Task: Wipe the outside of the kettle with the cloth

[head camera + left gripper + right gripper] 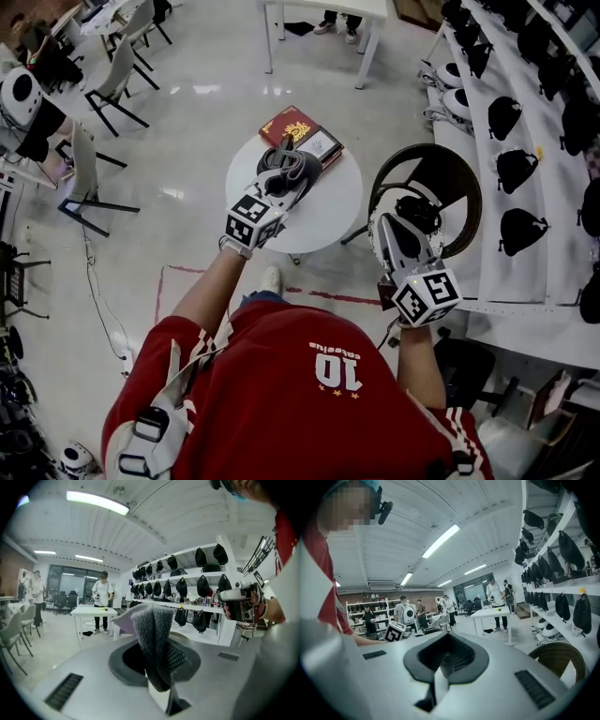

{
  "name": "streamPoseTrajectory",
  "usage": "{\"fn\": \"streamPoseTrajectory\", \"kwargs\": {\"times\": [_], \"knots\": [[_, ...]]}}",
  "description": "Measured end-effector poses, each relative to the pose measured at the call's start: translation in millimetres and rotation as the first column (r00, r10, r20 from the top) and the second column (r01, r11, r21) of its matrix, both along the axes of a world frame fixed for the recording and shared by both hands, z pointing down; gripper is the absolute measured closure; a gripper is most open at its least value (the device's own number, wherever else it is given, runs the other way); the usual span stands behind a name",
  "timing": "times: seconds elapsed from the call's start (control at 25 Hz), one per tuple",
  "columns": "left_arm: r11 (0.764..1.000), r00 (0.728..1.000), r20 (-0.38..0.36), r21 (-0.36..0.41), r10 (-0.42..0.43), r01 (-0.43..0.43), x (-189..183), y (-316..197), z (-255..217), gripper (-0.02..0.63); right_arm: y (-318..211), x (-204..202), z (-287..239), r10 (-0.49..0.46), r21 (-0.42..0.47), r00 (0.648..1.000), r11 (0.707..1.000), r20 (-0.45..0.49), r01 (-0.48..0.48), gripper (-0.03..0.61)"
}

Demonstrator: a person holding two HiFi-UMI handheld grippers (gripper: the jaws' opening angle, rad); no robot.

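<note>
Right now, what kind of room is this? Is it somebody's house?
Not a house, I think; more likely a lab or workshop. Long white shelves hold rows of dark bags, office chairs and white tables stand on a shiny floor, and several people stand about.

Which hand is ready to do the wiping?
Left. The left gripper is shut on the cloth and hangs over the table. The right gripper is shut on nothing, off above the chair. No kettle shows, though.
</note>
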State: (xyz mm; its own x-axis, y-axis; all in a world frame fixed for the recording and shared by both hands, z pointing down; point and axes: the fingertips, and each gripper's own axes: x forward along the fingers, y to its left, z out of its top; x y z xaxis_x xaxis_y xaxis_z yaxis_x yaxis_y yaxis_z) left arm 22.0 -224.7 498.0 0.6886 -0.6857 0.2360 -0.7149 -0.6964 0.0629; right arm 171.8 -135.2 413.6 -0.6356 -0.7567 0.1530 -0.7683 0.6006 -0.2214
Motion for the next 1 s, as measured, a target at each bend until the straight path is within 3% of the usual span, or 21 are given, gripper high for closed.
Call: {"fn": "streamPoseTrajectory", "kwargs": {"times": [0.44, 1.0], "knots": [[0.978, 0.98, -0.069, 0.078, -0.187, 0.193, -70, 46, -70, 0.563, -12, -17, -17, -0.061, 0.039, 0.998, 0.997, -0.009, 0.061, 0.563], [0.932, 0.944, -0.114, 0.162, -0.309, 0.324, -123, 83, -115, 0.563, -26, -24, -29, 0.003, 0.091, 0.999, 0.996, -0.049, 0.001, 0.563]]}}
